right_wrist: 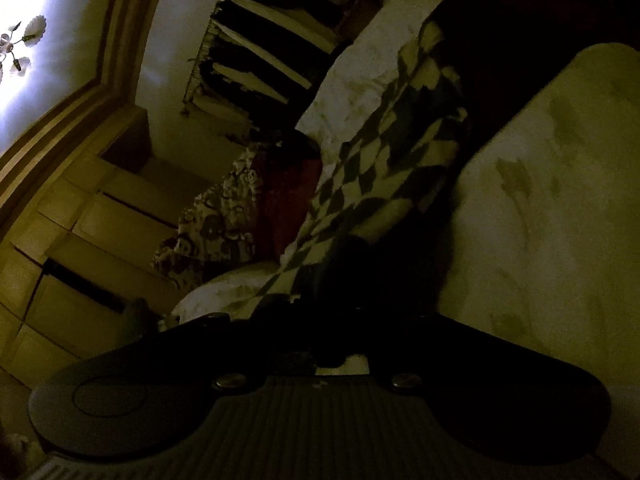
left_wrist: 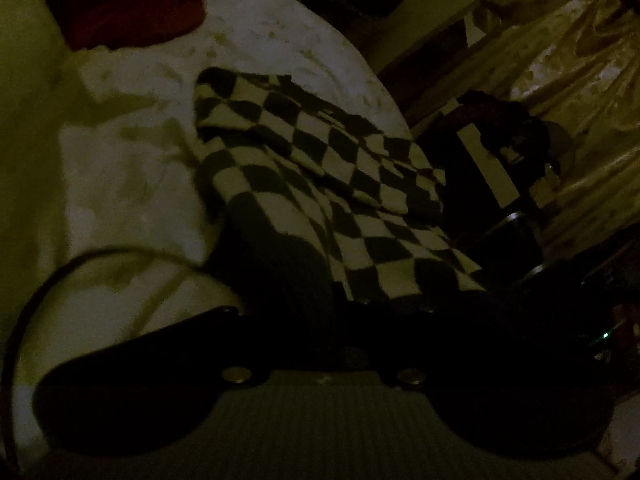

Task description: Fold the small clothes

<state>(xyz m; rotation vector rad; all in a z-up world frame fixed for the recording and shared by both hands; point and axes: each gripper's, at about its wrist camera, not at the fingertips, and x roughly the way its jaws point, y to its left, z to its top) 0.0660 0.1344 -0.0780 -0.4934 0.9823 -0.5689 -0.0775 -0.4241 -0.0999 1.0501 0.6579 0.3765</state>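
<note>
A black-and-white checkered cloth (left_wrist: 320, 168) lies partly folded on a pale bedsheet (left_wrist: 132, 176), one layer over another. Its near edge runs into my left gripper (left_wrist: 320, 296), whose dark fingers seem shut on it, though the light is too dim to be sure. In the right wrist view the same checkered cloth (right_wrist: 384, 160) stretches away from my right gripper (right_wrist: 332, 300), which also seems shut on its near edge. The other gripper (left_wrist: 516, 216) shows dimly at the cloth's right side.
A red item (left_wrist: 132, 12) lies at the bed's far left corner. Curtains (left_wrist: 568, 60) hang at right. A patterned cloth (right_wrist: 216, 216) and a red one (right_wrist: 288, 200) lie beside the bed. Wooden wardrobe panels (right_wrist: 80, 216) stand at left. The room is very dark.
</note>
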